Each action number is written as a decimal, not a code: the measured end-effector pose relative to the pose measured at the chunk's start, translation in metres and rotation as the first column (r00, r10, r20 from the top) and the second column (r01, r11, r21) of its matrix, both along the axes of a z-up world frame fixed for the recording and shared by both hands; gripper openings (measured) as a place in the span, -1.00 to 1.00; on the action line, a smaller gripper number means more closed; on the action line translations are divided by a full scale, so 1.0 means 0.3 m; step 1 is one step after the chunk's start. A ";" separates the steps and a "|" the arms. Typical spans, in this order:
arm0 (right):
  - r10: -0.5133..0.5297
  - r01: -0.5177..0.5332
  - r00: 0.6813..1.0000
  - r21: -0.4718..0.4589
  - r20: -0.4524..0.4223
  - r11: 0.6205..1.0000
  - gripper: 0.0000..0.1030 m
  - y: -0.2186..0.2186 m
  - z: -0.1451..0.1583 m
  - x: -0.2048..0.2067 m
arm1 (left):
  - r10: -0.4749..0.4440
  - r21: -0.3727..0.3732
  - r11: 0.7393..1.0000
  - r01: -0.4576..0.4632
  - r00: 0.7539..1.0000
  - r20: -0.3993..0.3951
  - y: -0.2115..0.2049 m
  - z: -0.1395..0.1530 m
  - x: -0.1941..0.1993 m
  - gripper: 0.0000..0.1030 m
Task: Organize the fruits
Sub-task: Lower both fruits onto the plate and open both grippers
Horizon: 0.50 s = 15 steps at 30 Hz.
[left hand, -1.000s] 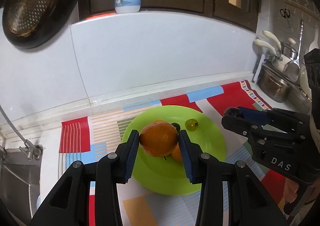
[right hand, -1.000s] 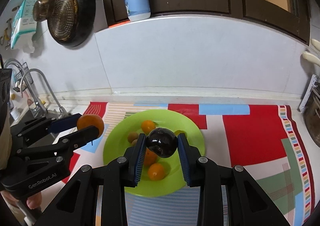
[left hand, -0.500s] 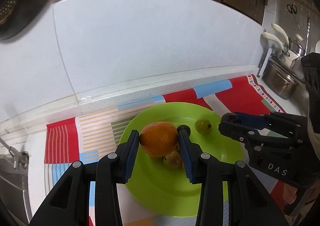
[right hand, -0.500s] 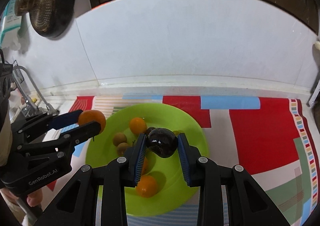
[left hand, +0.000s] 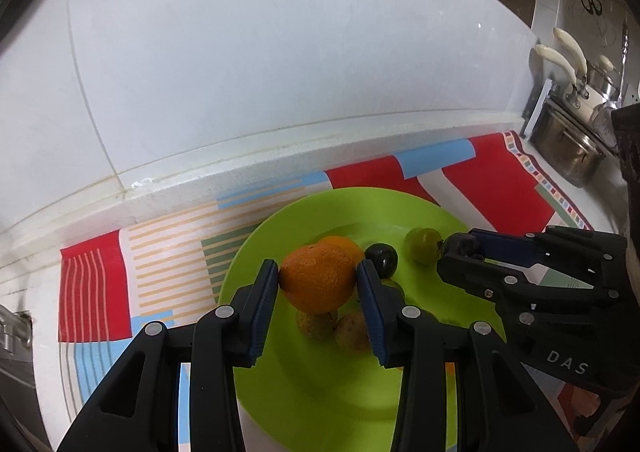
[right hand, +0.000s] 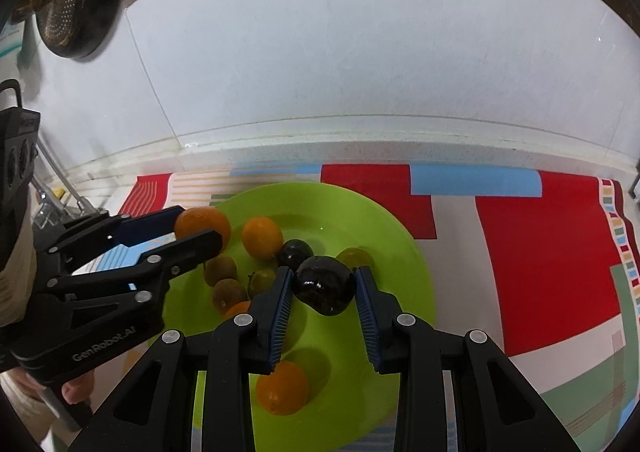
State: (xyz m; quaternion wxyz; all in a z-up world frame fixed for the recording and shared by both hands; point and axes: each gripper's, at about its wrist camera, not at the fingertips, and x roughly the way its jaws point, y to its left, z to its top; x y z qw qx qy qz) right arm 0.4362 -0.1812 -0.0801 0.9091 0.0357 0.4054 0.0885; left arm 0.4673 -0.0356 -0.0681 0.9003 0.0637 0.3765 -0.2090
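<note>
While my left gripper (left hand: 317, 280) clamps one dimpled, round orange (left hand: 318, 278), my right gripper (right hand: 324, 284) clamps one glossy, near-spherical dark plum (right hand: 325, 284), neither fruit showing a long axis. Both hang over the smooth green plate (right hand: 396, 276), which carries three oranges, two brown longans, two green grapes, one dark plum.

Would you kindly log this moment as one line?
left gripper: shut on orange | right gripper: shut on dark plum | both above green plate
</note>
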 end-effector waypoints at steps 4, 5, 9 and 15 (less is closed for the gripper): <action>0.000 0.000 1.000 0.001 -0.004 1.000 -0.36 0.001 -0.004 0.004 | -0.014 0.000 1.000 0.014 1.000 0.009 -0.005 0.002 -0.005 -0.16; -0.003 0.003 1.000 0.002 -0.005 1.000 -0.34 -0.001 -0.006 0.003 | -0.013 -0.003 1.000 0.013 1.000 0.014 -0.004 0.007 -0.009 -0.10; -0.013 0.013 1.000 0.010 0.007 1.000 -0.23 -0.010 0.000 -0.009 | -0.004 -0.008 1.000 0.004 1.000 0.026 0.003 0.028 -0.034 -0.09; -0.017 0.017 0.999 0.000 0.045 1.000 -0.23 -0.015 0.043 -0.072 | 0.009 -0.001 1.000 -0.008 0.999 0.051 0.015 0.073 -0.109 -0.01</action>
